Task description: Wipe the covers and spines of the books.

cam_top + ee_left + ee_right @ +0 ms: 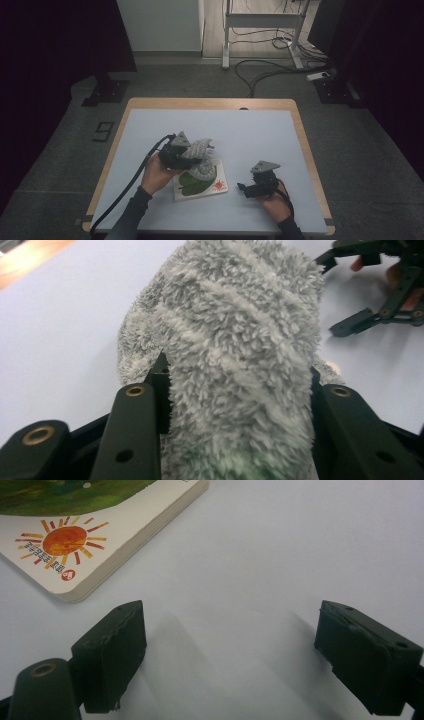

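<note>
Two hand-held grippers are at work over a pale blue, wood-edged rectangular surface (250, 130), which stands on grey carpet with cables trailing across the floor behind it. Next in size is a square white board book (210, 187) with a green leaf shape and a small orange sun printed on its cover; it lies flat on the surface toward the person's side, slightly left of centre, and in the right gripper view its thick rounded corner (75, 587) sits just beyond the left jaw. Above the book's far left part is a fluffy grey plush toy (201, 156) with paler stripes in its pile; it is lifted in the black left hand-held gripper (192, 152), whose jaws press into the fur from both sides, as the left gripper view makes plain (235, 355). Whether the lower end of the toy touches the book I cannot tell from above. The black right hand-held gripper (247, 189) is held low over bare surface just right of the book, well apart from the toy, its jaws spread wide with nothing between them (230, 650), and its padded tips throw soft shadows on the surface.
</note>
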